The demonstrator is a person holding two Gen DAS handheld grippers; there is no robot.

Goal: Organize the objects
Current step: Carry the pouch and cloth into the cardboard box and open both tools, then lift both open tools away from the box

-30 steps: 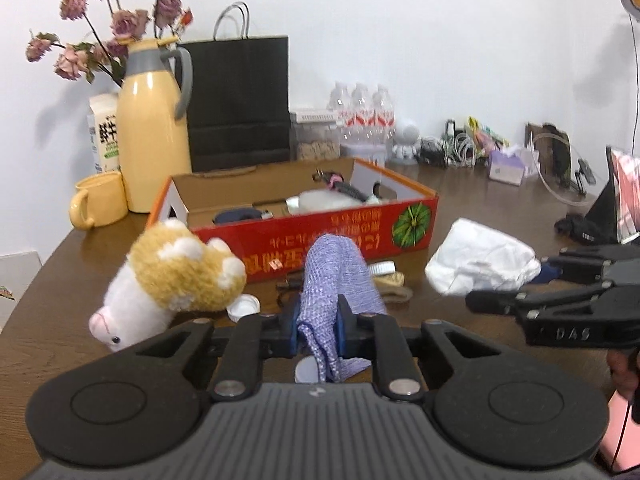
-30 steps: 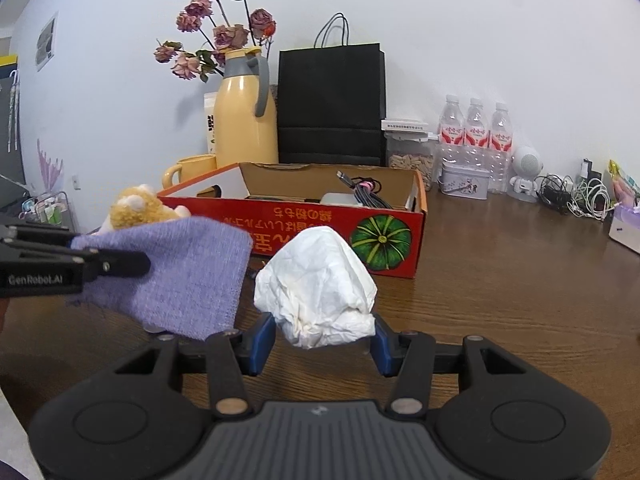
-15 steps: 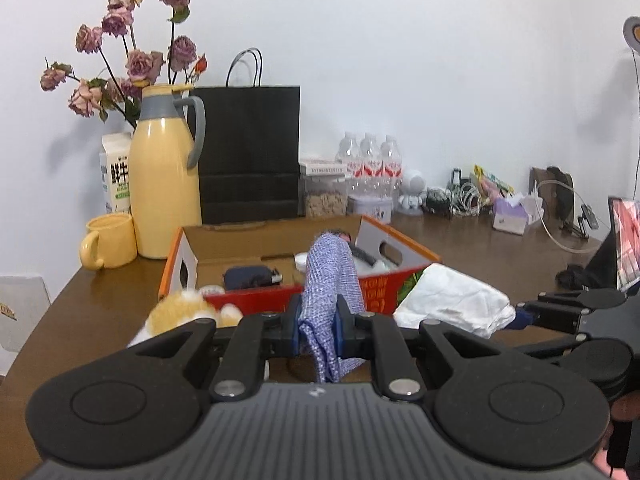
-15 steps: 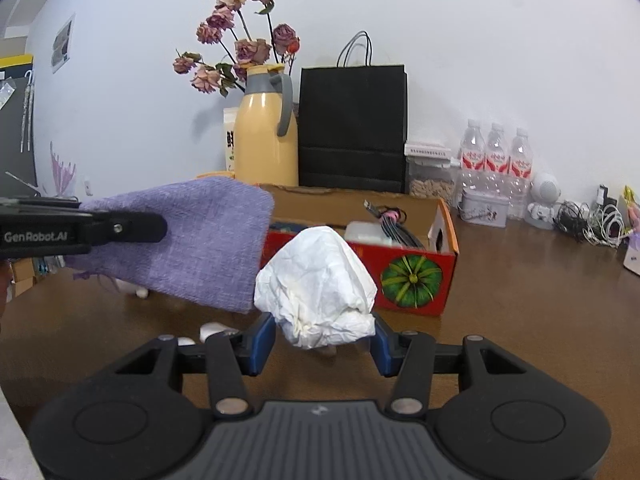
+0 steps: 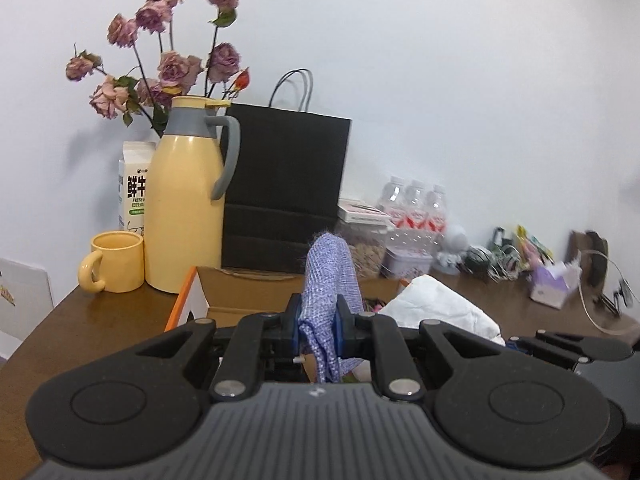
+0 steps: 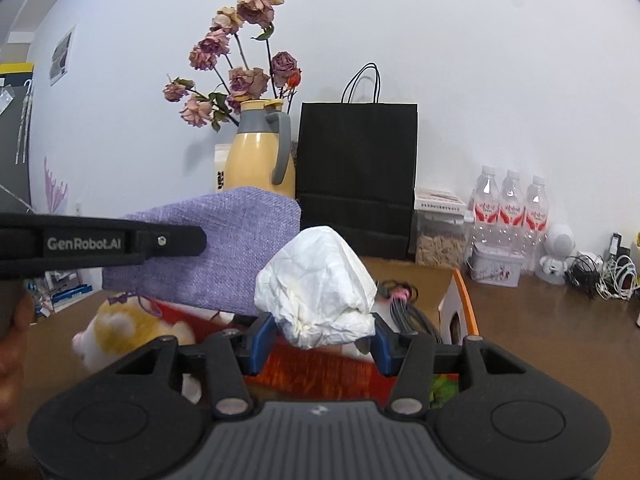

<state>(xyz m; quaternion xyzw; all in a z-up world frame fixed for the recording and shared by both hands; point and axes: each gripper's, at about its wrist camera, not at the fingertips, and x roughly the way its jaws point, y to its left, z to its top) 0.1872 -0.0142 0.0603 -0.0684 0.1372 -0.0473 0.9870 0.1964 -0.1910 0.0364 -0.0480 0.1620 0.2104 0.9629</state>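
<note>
The bench (image 5: 100,320) is brown wood against a white wall, and both views show the black bag (image 5: 284,192), the yellow jug (image 5: 184,208) with dried roses (image 5: 172,68) behind it, and three bottles (image 6: 512,208) standing along the back. The open box (image 6: 460,300) lies in the middle: the right wrist view looks over its red front and shows dark cables (image 6: 404,304) inside and a plush toy (image 6: 120,328) on the bench beside its left end, while the left wrist view shows only its brown inner wall and orange edge (image 5: 180,304). Only the left wrist view shows the yellow mug (image 5: 116,260) just beside the jug and the full milk carton (image 5: 134,184) behind it; the right wrist view alone shows a small white robot figure (image 6: 558,252). The left tongs (image 5: 318,320) are pinched narrow on a purple cloth (image 5: 328,276), which the right wrist view shows spread broad (image 6: 224,248) in the air above the toy and the box front. The right tongs (image 6: 324,336) stand about half wide, clamped on a crumpled white wad (image 6: 320,284) held up before the box; the left wrist view catches it (image 5: 440,304) at the right, next to the cloth.
</note>
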